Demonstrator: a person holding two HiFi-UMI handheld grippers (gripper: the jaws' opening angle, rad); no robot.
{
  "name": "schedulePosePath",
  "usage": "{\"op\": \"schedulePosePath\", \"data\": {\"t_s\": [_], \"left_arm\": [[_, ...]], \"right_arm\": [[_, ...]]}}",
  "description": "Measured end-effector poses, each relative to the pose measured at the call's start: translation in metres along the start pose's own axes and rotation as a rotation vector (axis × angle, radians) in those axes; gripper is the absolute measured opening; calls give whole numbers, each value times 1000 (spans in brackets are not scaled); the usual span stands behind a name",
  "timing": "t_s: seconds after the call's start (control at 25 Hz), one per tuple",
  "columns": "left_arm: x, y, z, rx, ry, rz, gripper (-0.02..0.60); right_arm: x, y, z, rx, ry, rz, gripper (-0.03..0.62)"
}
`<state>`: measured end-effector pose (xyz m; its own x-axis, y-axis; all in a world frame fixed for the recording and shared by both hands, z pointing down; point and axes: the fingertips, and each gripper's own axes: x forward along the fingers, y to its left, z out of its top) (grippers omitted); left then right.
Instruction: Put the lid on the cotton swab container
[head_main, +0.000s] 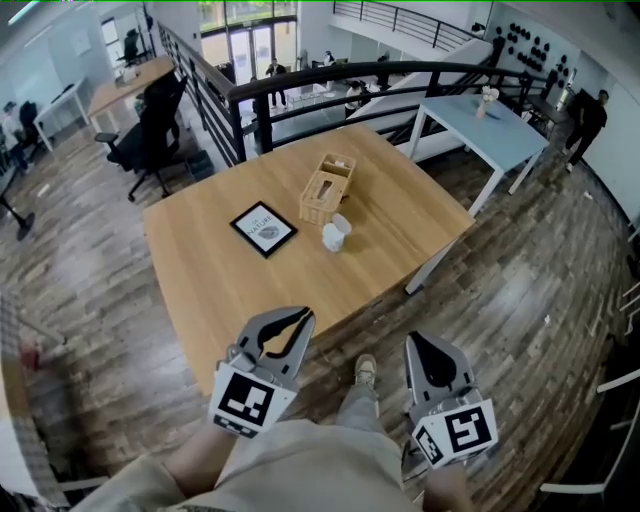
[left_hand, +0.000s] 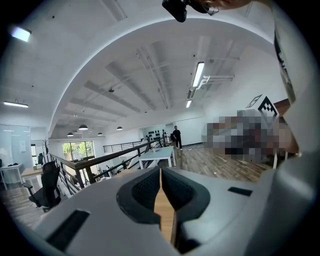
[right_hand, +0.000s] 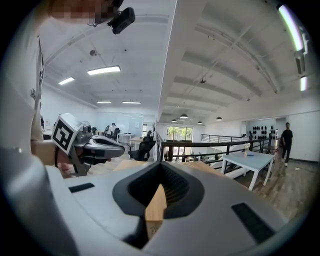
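A small white cotton swab container (head_main: 334, 236) stands near the middle of the wooden table (head_main: 220, 270), with a round white piece at its top right that may be its lid. Both grippers hang well short of it, over the table's near edge. My left gripper (head_main: 299, 317) is shut and empty, its jaws meeting at the tips (left_hand: 160, 172). My right gripper (head_main: 416, 341) is off the table's near corner over the floor, also shut with nothing held (right_hand: 161, 168). The container is hidden in both gripper views.
A wicker tissue box (head_main: 328, 188) sits just behind the container and a black-framed card (head_main: 264, 228) lies to its left. A black railing (head_main: 330, 85) runs behind the table, a white table (head_main: 480, 125) stands at back right, and an office chair (head_main: 150, 135) at back left.
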<state>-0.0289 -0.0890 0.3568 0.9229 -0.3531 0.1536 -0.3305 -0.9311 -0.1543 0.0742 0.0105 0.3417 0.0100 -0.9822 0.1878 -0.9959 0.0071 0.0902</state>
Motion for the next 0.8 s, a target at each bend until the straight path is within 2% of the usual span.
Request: {"op": "schedulePosePath", "data": {"t_s": [0.4,0.8], "left_arm": [[113,18,13,-11,81,78,31],[226,46,36,-5,144,242,31]], "right_arm": [[71,-109,6,16,2,108,26],[148,-224,28,18,-29,288,26]]}}
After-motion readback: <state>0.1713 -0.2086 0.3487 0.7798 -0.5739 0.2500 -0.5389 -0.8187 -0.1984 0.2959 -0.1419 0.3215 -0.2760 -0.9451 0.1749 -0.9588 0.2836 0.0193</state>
